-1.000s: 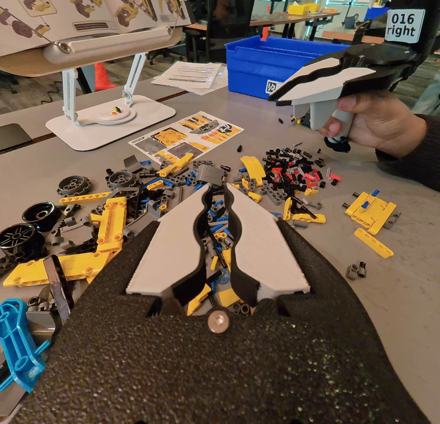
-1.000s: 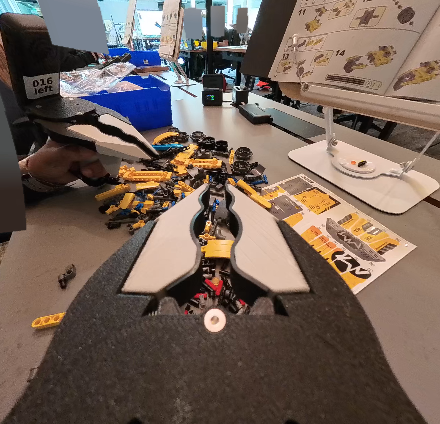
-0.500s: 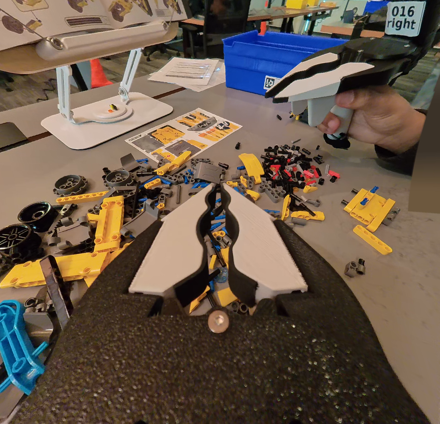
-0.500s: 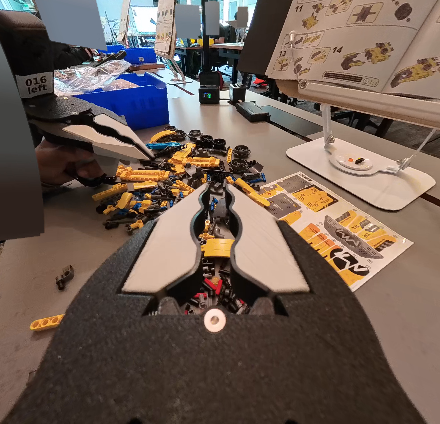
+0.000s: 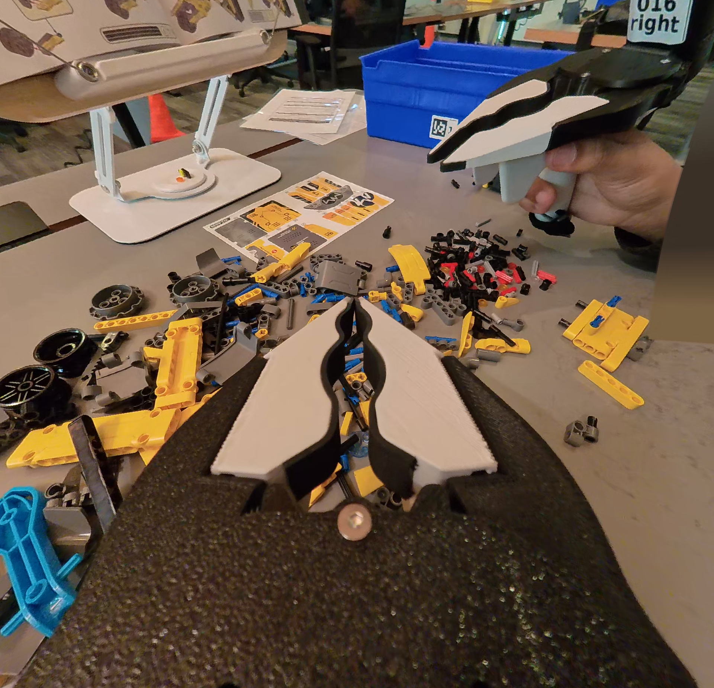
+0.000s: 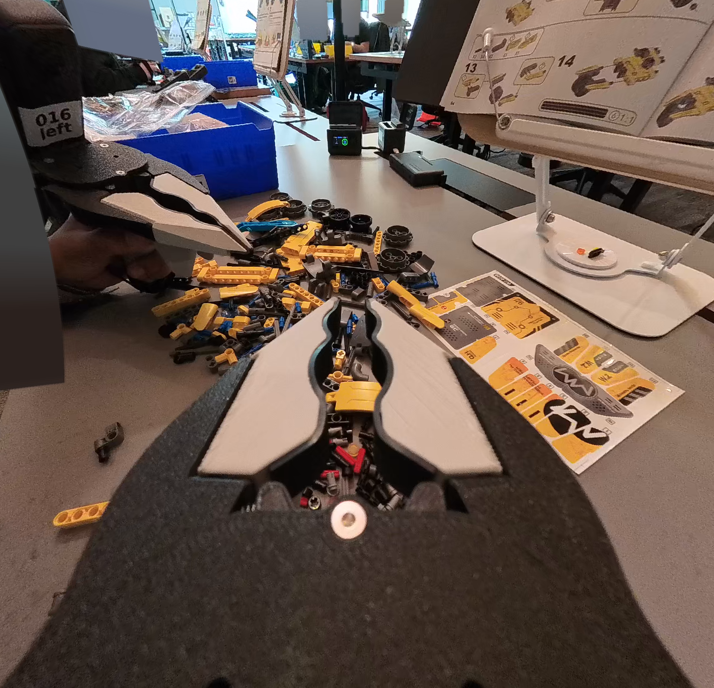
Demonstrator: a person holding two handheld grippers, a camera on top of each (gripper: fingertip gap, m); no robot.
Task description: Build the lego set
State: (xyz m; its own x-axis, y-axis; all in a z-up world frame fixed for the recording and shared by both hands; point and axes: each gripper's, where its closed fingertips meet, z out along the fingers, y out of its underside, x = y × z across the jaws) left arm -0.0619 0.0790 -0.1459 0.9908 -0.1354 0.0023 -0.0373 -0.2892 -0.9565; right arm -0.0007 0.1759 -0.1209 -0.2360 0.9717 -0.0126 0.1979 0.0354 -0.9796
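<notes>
My left gripper [image 5: 354,300] is shut, its fingertips touching, and I see nothing between them. It hovers over a spread of yellow, grey, black and blue building pieces [image 5: 270,294], just short of a grey panel piece [image 5: 340,277]. In the right wrist view its tips [image 6: 247,249] sit just above the far side of the pile [image 6: 309,275]. My right gripper [image 6: 354,302] is open by a narrow gap with nothing in it, above the pile's near part. The left wrist view shows it [image 5: 434,163] held in the air by a hand [image 5: 610,190], above a heap of small black and red pins [image 5: 475,267].
A sticker sheet [image 5: 297,213] lies behind the pile. A white book stand [image 5: 174,190] holds an open instruction booklet [image 5: 135,5]. A blue bin [image 5: 425,86] stands at the back. A yellow sub-assembly [image 5: 606,329], black wheels [image 5: 63,348] and a light-blue piece [image 5: 27,553] lie around. Some 12 centimeters of space lies between my two pairs of fingers. The light-blue piece [image 5: 27,553] lies around 20 centimeters away from my left fingertips.
My left gripper's fingers have closed from a small gap until the tips touch, with nothing seen between them. My right gripper has stayed open and drifted only slightly.
</notes>
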